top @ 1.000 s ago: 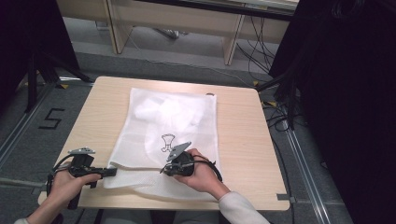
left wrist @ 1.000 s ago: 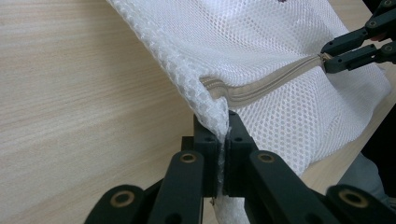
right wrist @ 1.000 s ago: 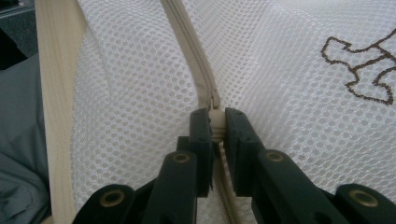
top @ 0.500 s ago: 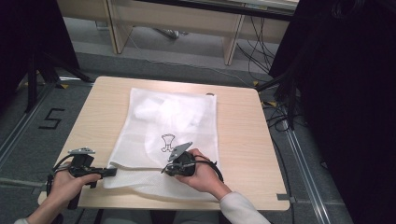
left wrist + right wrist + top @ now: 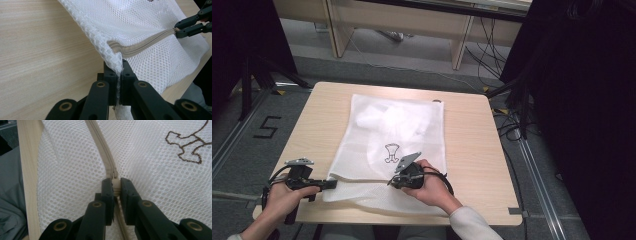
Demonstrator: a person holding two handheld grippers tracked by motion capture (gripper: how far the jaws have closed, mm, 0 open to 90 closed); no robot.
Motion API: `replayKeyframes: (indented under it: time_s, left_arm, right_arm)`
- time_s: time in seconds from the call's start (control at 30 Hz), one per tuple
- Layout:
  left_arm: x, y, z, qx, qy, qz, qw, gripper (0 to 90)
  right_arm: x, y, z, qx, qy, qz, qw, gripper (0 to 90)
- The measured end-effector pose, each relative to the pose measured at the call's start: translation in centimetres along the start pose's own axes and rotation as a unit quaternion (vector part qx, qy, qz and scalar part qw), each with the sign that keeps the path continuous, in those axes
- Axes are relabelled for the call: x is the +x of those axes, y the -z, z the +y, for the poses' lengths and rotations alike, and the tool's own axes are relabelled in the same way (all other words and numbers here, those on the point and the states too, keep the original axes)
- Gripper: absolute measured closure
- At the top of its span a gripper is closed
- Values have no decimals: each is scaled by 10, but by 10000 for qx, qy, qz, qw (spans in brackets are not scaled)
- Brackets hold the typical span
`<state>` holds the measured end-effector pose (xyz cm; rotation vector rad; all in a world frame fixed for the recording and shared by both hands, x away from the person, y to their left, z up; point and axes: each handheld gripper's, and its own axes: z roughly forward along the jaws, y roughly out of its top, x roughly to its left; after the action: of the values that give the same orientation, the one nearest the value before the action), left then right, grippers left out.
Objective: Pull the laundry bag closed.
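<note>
White mesh laundry bag (image 5: 392, 140) lies flat on the wooden table (image 5: 472, 145), its near edge with the zipper (image 5: 147, 45) toward the person; a small brown outline print (image 5: 391, 152) sits just beyond the right gripper. Zipper slider (image 5: 114, 175) is directly ahead of the right gripper (image 5: 115, 185), right at its tips, with the pull tab (image 5: 115, 188) pinched between the two black jaws, which are pressed together on it. From there the zipper tape curves up and away from that gripper, teeth closed ahead of the slider as far as can be seen. Left gripper (image 5: 119, 72) is clamped on the bag's corner: mesh fabric bunched between its closed jaws, the end of the zipper just above and ahead of them. From the left gripper view the right gripper (image 5: 192, 26) is well off to the upper right, along the taut zipper line. In the high view the left gripper (image 5: 332, 184) sits at the bag's near-left corner, the right gripper (image 5: 393, 181) mid-way along the near edge. Step in hand, judged: running the zipper, one side anchoring, the other on the pull. Direction of travel cannot be told from this. Next move likely calls for a steady pull straight along the tape, the left gripper holding the corner firm so the mesh stays tensioned and doesn't bunch or snag in the slider.
</note>
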<state>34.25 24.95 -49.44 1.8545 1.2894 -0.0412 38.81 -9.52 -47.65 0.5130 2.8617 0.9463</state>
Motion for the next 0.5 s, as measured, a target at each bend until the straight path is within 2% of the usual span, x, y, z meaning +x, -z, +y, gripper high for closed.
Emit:
replayKeyframes:
  time_s: [0.1, 0.13, 0.5]
  left_arm:
    - [0, 0, 0, 0, 13, -3, 10000, 860]
    - [0, 0, 0, 0, 13, -3, 10000, 861]
    - [0, 0, 0, 14, 17, 1, 10000, 860]
  right_arm:
    - [0, 0, 0, 14, 8, 1, 10000, 828]
    - [0, 1, -1, 41, -78, 10, 10000, 828]
    - [-2, 4, -4, 65, -10, 27, 10000, 828]
